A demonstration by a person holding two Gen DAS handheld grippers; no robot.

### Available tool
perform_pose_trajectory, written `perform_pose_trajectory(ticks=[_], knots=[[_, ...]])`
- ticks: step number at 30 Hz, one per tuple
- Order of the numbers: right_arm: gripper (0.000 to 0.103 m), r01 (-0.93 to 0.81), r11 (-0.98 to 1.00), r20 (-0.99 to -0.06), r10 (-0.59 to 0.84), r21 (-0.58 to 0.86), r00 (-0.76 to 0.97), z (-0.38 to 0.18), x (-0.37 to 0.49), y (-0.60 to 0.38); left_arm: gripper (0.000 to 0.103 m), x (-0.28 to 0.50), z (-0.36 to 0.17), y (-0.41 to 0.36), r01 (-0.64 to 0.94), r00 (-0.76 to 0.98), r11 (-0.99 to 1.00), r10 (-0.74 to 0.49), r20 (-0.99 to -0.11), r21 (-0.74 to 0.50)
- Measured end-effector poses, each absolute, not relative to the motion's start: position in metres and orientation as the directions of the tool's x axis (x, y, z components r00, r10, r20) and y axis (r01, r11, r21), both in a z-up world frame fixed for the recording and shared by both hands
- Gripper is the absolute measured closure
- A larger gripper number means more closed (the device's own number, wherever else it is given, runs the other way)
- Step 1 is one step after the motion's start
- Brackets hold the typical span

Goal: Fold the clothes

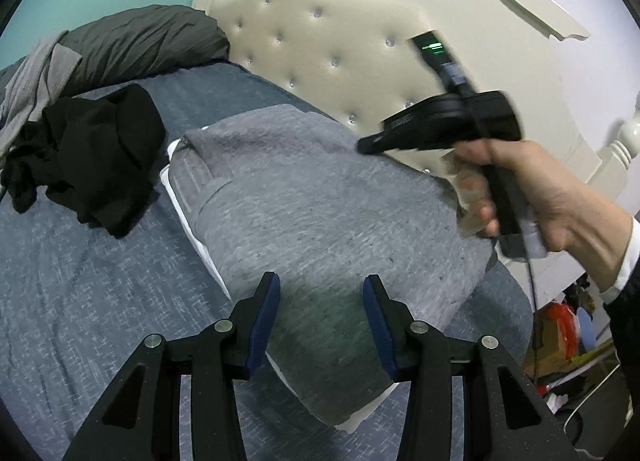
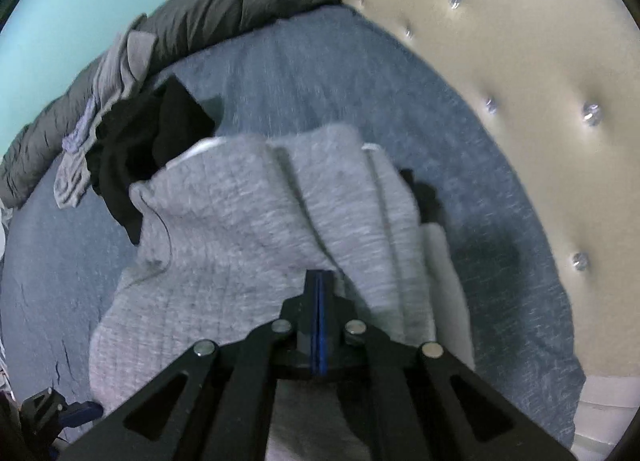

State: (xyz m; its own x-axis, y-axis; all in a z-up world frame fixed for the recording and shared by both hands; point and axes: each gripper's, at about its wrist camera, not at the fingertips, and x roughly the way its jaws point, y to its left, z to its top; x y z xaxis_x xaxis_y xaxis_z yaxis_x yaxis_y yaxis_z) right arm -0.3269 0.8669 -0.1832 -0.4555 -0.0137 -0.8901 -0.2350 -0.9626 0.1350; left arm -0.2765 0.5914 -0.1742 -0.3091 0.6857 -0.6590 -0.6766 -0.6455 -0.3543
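Observation:
A grey knit garment (image 1: 320, 201) lies folded over a white board (image 1: 178, 197) on the bed. My left gripper (image 1: 322, 295) hovers over its near end, jaws open, nothing between the blue pads. A hand holds my right gripper (image 1: 360, 148) at the garment's far right edge. In the right wrist view the right gripper (image 2: 320, 277) is shut, and ridges of the grey garment (image 2: 240, 221) run up into its tips, so it pinches a fold of the cloth. The left gripper (image 2: 76, 409) shows at the bottom left corner there.
A crumpled black garment (image 1: 88, 153) lies left of the board, with a light grey garment (image 1: 32, 81) and a dark duvet (image 1: 140, 41) behind it. The tufted cream headboard (image 1: 340, 41) stands close behind. The blue-grey bedsheet (image 1: 80, 293) spreads at the left. Floor clutter (image 1: 560, 325) lies at the right.

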Motion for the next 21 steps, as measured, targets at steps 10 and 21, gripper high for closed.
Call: perform_pose_trajectory(ticks=[10, 21], knots=[[0.103, -0.041, -0.978, -0.833, -0.152, 0.205, -0.532, -0.150, -0.253, 0.835, 0.056, -0.266, -0.172, 0.596, -0.684, -0.312, -0.647, 0.678, -0.666, -0.337], [0.103, -0.123, -0.969, -0.787, -0.098, 0.216, -0.609, -0.177, -0.205, 0.855, 0.056, -0.257, -0.171, 0.597, -0.689, -0.319, -0.657, 0.655, -0.685, -0.306]])
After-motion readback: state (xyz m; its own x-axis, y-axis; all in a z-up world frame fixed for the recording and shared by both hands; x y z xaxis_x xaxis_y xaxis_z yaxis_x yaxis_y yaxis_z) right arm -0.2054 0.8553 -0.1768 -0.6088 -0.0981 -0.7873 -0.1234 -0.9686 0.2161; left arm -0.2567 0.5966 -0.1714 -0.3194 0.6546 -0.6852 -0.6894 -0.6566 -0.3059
